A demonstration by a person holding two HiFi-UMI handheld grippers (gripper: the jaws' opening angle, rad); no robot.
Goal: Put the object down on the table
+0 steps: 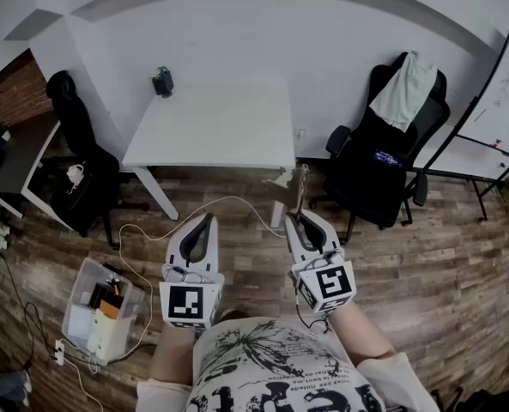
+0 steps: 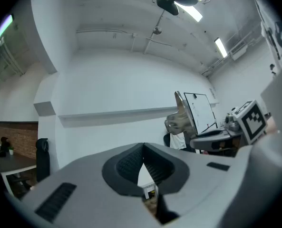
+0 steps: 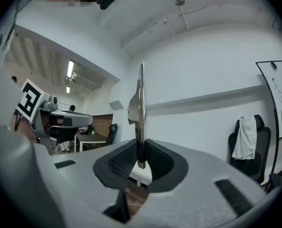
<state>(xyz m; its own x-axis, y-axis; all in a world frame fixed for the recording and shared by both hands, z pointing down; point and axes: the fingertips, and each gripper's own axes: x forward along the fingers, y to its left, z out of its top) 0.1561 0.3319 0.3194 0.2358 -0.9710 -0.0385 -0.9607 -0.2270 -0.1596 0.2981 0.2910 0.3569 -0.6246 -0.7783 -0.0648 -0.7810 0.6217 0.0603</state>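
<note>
My right gripper (image 1: 299,220) is shut on a thin flat metal object (image 1: 299,189) that stands upright out of its jaws. In the right gripper view the object (image 3: 140,106) shows edge-on, clamped between the ribbed pads (image 3: 124,161). From the left gripper view the same object (image 2: 180,120) appears as a dull silvery blade above the right gripper (image 2: 226,136). My left gripper (image 1: 207,220) is shut with nothing in it, its tips meeting (image 2: 143,152). Both grippers hang over the wooden floor, just short of the white table (image 1: 211,127).
A small dark item (image 1: 162,81) sits at the table's far left corner. Black office chairs stand to the right (image 1: 383,157) and left (image 1: 82,166). A clear plastic bin (image 1: 99,312) and a white cable (image 1: 151,230) lie on the floor at left. A whiteboard (image 1: 494,110) leans at far right.
</note>
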